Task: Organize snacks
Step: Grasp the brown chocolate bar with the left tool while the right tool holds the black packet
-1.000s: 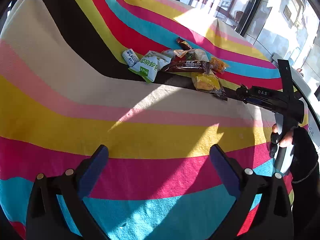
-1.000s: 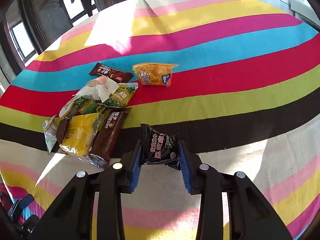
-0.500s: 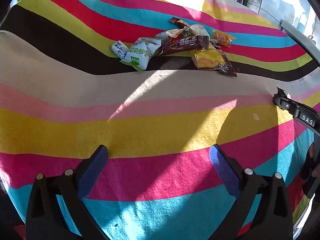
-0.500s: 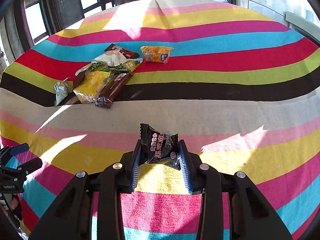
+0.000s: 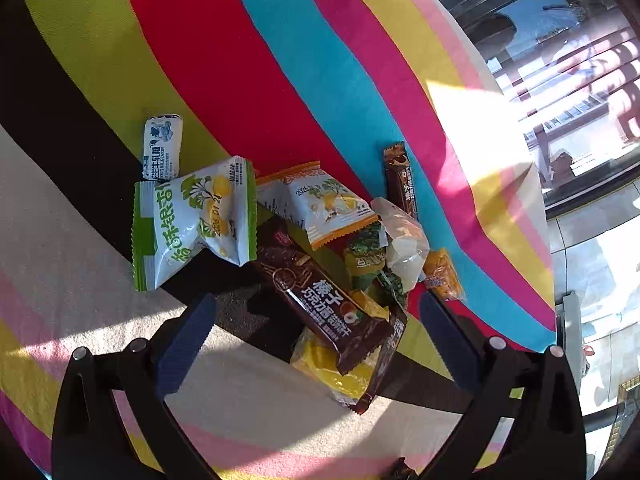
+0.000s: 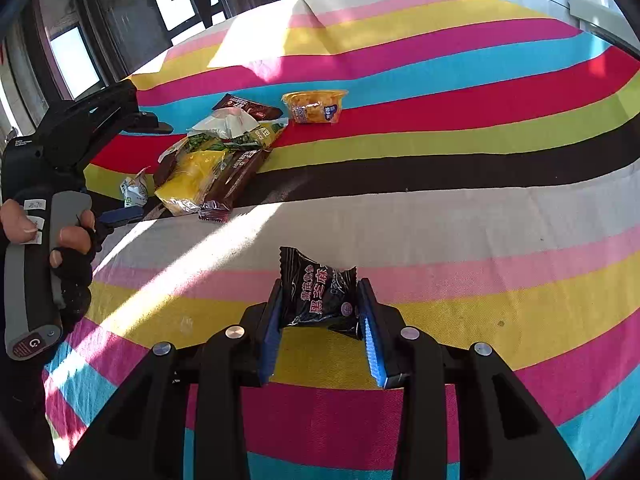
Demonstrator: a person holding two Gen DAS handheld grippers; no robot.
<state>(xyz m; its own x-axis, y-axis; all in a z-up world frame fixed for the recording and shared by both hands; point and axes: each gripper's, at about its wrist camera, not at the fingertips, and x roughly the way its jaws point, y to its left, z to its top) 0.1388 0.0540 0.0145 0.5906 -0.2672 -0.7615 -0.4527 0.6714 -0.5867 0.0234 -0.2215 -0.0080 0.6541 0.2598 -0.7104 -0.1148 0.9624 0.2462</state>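
A pile of snack packets lies on the striped cloth (image 5: 280,60). In it are a green-and-white packet (image 5: 192,220), a long brown chocolate bar (image 5: 324,308) and a yellow packet (image 5: 340,372). My left gripper (image 5: 316,312) is open right over the pile, its fingers either side of the brown bar and not pressing it. In the right wrist view that gripper (image 6: 154,170) reaches the pile (image 6: 216,160) from the left. My right gripper (image 6: 320,286) is shut on a black packet (image 6: 318,300), held above the pink and yellow stripes, well short of the pile.
A small white-and-blue candy (image 5: 162,146), an orange-and-white packet (image 5: 320,200), a thin brown bar (image 5: 400,180) and a clear packet (image 5: 404,240) ring the pile. An orange packet (image 6: 314,106) lies just behind it. A gloved hand (image 6: 68,248) holds the left gripper. Windows surround the table.
The left gripper has swung in across the cloth and rolled, from far off to right over the pile. The right gripper kept hold of the black packet and barely moved since half a second ago.
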